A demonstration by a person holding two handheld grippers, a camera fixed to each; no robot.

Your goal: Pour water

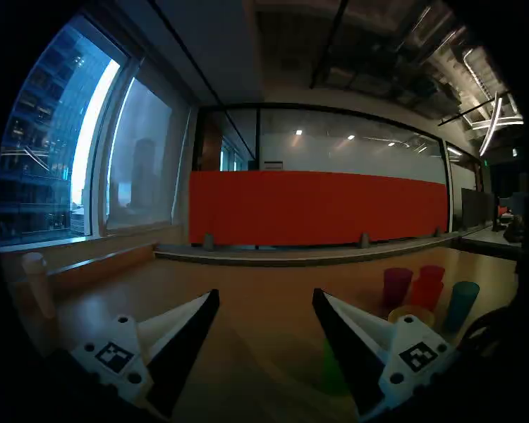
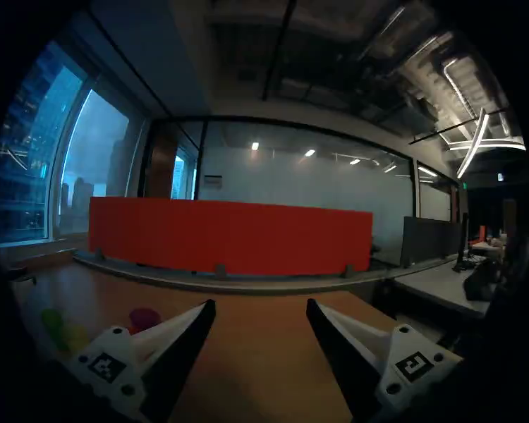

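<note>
In the left gripper view my left gripper (image 1: pixel 266 299) stands open above the wooden table (image 1: pixel 264 296), nothing between its fingers. Right of it is a cluster of plastic cups: a magenta cup (image 1: pixel 397 285), a red cup (image 1: pixel 428 285), a teal cup (image 1: pixel 461 305) and a yellow cup (image 1: pixel 410 314). A green cup (image 1: pixel 331 368) shows just beside the right finger. In the right gripper view my right gripper (image 2: pixel 259 309) is also open and empty over the table (image 2: pixel 264 352). At its left lie a purple cup (image 2: pixel 144 318), a green cup (image 2: pixel 51 321) and a yellowish cup (image 2: pixel 74 335).
An orange-red divider panel (image 1: pixel 314 208) runs along the table's far edge, glass walls behind it. A pale upright cup or tube (image 1: pixel 37 283) stands at the far left by the windows (image 1: pixel 60 148). A neighbouring desk (image 2: pixel 441 282) with a dark object lies to the right.
</note>
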